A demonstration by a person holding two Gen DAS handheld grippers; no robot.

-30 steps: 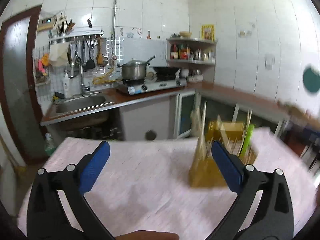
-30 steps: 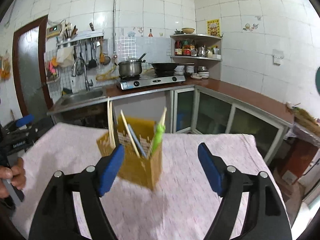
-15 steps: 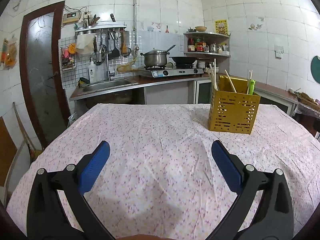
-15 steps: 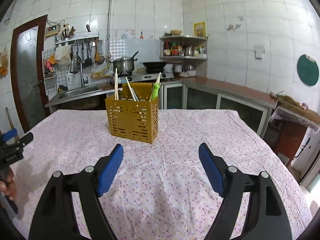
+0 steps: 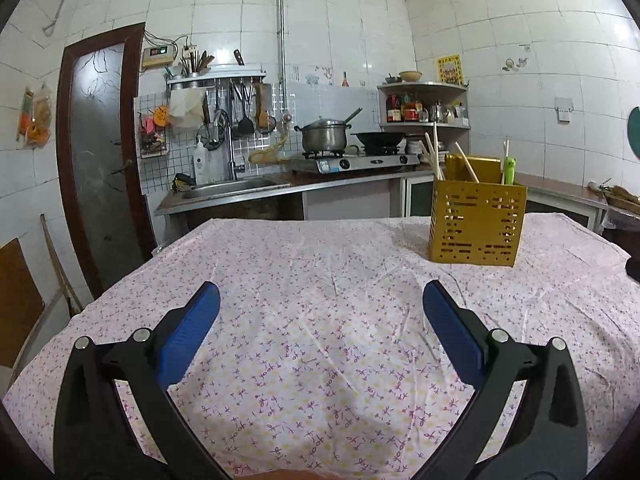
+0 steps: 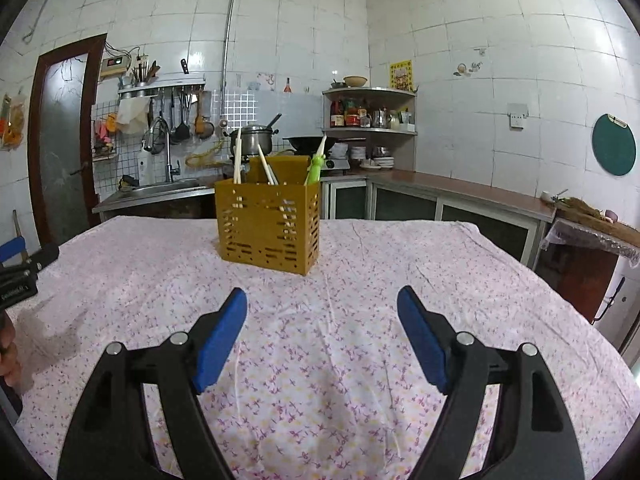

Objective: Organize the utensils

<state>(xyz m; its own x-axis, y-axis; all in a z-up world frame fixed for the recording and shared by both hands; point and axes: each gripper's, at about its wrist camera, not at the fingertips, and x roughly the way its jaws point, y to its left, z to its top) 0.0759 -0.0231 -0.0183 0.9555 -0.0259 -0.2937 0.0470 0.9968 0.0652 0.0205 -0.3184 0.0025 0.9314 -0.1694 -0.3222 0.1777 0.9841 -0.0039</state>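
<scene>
A yellow perforated utensil holder (image 5: 476, 222) stands upright on the flowered tablecloth (image 5: 320, 320), far right in the left wrist view and at centre (image 6: 269, 227) in the right wrist view. It holds pale chopsticks (image 6: 238, 156) and a green frog-topped utensil (image 6: 315, 168). My left gripper (image 5: 320, 300) is open and empty, low over the cloth, left of the holder. My right gripper (image 6: 322, 300) is open and empty, facing the holder from a short distance. The left gripper also shows at the left edge of the right wrist view (image 6: 24, 264).
Behind the table runs a kitchen counter with a sink (image 5: 228, 188), a stove with a pot (image 5: 324, 140) and a wok (image 5: 378, 138), and a corner shelf (image 6: 370, 108). A brown door (image 5: 100, 152) is at the left. A side counter (image 6: 480, 192) lies to the right.
Both views tilted down and settled from blur. The holder now stands farther off on the table, and both grippers sit low over the cloth. Both stay open.
</scene>
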